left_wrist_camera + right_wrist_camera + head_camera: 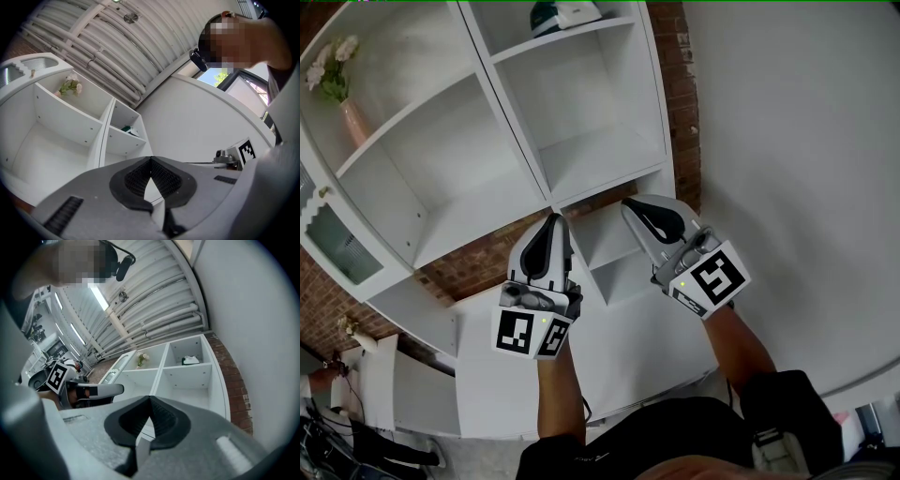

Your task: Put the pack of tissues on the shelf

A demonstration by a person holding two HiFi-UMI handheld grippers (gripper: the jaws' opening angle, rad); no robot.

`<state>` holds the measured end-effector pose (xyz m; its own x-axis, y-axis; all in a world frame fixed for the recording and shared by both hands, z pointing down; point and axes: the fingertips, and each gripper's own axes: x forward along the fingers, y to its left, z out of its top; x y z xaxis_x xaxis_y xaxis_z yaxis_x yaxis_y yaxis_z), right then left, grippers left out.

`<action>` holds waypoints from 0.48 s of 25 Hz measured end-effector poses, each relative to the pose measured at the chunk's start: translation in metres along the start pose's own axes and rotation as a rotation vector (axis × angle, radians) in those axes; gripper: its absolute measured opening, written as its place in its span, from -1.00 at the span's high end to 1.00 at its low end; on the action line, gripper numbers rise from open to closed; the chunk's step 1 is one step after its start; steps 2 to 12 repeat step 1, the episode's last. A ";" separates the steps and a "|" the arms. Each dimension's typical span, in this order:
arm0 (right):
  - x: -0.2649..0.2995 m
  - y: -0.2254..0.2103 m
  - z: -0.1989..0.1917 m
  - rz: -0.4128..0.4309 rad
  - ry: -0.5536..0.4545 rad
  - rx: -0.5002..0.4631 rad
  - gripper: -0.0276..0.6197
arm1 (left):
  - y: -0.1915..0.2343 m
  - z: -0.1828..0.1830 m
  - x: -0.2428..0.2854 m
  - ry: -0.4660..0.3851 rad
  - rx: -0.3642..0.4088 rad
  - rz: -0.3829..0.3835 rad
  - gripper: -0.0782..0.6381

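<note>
White shelf unit point(441, 178) against a brick wall point(680, 84); flowers in a pink vase point(342, 89) stand in its upper left cubby. My left gripper point(551, 225) is raised before the shelf, jaws pressed together, nothing between them. Pack of tissues point(565, 14) lies in the top right cubby. My right gripper point(642, 208) is just beside the left one, jaws also together, empty.

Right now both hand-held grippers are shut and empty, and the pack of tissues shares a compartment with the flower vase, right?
No. The head view shows the pack of tissues in the compartment right of the one with the flower vase, a divider between them. The left hand-held gripper and right hand-held gripper are shut and empty.
</note>
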<state>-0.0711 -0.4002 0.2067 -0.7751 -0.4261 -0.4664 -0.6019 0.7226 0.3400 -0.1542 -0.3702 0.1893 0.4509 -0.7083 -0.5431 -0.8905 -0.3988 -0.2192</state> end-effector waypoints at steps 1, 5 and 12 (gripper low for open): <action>0.000 0.000 0.001 0.000 0.000 -0.001 0.91 | 0.000 0.001 0.000 -0.001 0.000 -0.001 0.79; 0.000 0.000 0.001 0.000 0.000 -0.001 0.91 | 0.000 0.001 0.000 -0.001 0.000 -0.001 0.79; 0.000 0.000 0.001 0.000 0.000 -0.001 0.91 | 0.000 0.001 0.000 -0.001 0.000 -0.001 0.79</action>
